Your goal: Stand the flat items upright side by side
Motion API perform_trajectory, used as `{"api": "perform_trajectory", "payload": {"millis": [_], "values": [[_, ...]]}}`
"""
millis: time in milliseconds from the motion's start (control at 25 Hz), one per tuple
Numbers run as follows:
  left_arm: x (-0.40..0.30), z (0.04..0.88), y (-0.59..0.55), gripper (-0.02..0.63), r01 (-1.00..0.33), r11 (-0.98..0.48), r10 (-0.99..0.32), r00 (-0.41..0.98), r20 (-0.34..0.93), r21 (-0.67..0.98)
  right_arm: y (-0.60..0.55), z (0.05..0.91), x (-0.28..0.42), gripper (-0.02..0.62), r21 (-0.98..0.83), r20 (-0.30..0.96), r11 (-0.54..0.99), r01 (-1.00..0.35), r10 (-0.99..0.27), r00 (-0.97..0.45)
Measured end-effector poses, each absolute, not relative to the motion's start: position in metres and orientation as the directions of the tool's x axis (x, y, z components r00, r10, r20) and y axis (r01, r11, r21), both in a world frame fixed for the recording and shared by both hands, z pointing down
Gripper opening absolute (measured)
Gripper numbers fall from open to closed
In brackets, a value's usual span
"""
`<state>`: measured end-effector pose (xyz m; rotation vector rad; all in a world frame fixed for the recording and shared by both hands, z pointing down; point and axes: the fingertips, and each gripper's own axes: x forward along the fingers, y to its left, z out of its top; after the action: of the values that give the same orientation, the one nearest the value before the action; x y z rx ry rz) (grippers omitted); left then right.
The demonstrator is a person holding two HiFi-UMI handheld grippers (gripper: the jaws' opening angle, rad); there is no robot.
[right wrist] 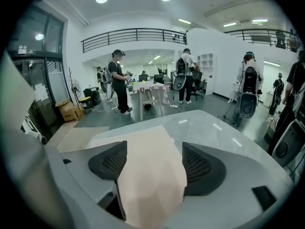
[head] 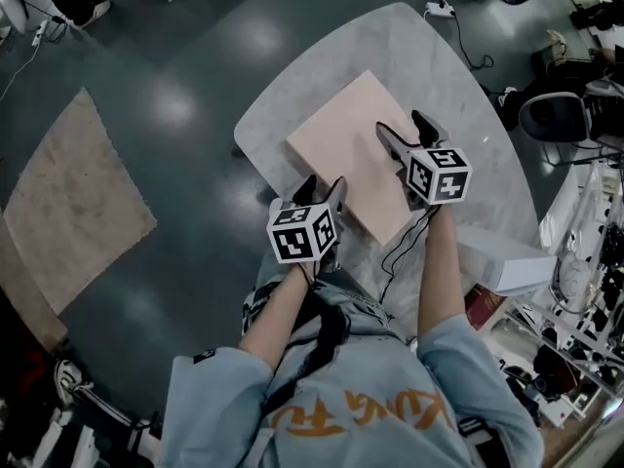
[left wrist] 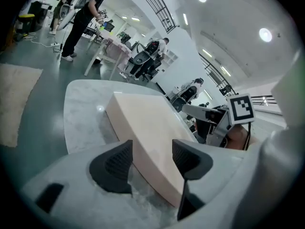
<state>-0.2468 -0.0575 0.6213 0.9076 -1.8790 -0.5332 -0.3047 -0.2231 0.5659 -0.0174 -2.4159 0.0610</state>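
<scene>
Slab [head: 341, 149] lies flat, long axis diagonal, with left gripper [head: 322, 187] and right gripper [head: 404, 125] fingers parted astride it.

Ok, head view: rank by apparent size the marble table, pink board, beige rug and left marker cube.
White marble table
Then beige floor rug and pale pink flat board, too alike to rank, the rug lying farther away
Smallest, left black-and-white marker cube

You stand at a pale marble table [head: 283, 115] on a dark, glossy floor [head: 195, 66]. A beige rug [head: 73, 203] lies well off to your left. A white power strip [head: 436, 9] sits by the table's far edge, and an office chair [head: 556, 115] stands to your right.
</scene>
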Motion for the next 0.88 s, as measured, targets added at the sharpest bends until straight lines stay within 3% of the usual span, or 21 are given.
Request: {"api": "perform_trajectory", "payload": {"millis": [200, 360, 880], "values": [[-0.247, 0.632, -0.060, 0.304, -0.361, 0.620, -0.783, -0.229, 0.578, 0.697, -0.230, 0.586, -0.317, 0.410, -0.063, 0.744, 0.995, 0.074, 0.097, -0.661], [-0.247, 0.639, -0.062, 0.316, -0.350, 0.609, -0.790, -0.190, 0.583, 0.712, -0.224, 0.604, -0.323, 0.413, -0.107, 0.802, 0.981, 0.159, 0.180, -0.569], [-0.255, 0.655, -0.063, 0.327, -0.332, 0.626, -0.770, -0.117, 0.628, 0.706, -0.239, 0.640, -0.324, 0.431, -0.321, 0.820, 0.935, 0.153, 0.355, -0.449]]}}
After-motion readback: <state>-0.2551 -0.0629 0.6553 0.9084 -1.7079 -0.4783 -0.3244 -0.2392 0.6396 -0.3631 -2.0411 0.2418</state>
